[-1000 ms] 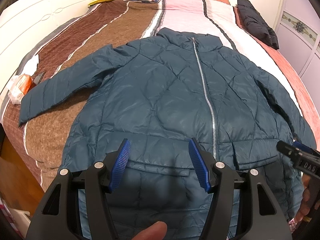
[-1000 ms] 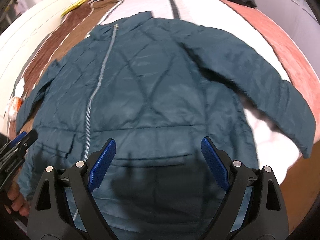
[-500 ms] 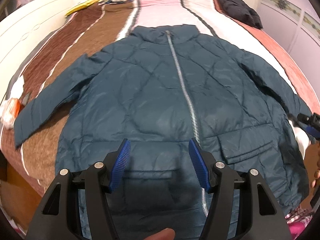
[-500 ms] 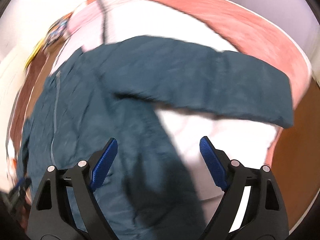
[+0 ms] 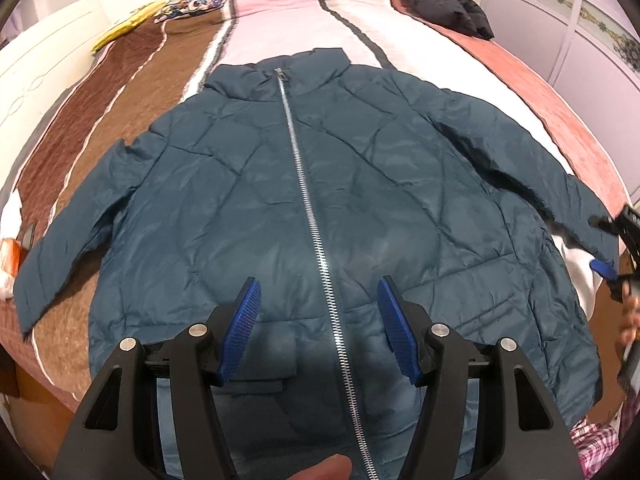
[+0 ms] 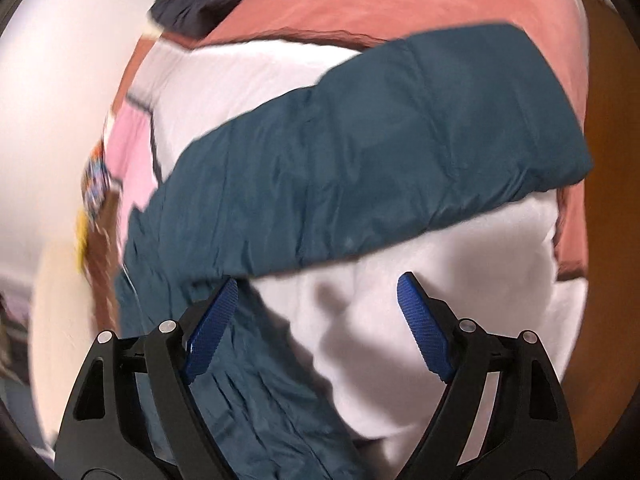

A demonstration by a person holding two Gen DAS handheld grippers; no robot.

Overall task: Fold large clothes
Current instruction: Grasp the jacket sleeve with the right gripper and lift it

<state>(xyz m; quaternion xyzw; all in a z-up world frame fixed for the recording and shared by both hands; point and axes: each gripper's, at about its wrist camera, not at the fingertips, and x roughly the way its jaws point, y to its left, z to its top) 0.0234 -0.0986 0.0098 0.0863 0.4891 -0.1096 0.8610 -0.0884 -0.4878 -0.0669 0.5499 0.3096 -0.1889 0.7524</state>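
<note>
A teal quilted jacket is laid flat, front up and zipped, on a striped bed. To the far left of the left gripper, one sleeve is stretched outward across the brown stripes. The left gripper is held spread apart and empty above the hem, its pads either side of the zipper; a second ago it was over the left pocket, so it has been shifted rightward to the centre line. Further right, the right gripper, also released and holding nothing, has been swung away from the jacket front and is now aimed at the other sleeve, just ahead of its fingers. A sleeve fold seems about to begin.
</note>
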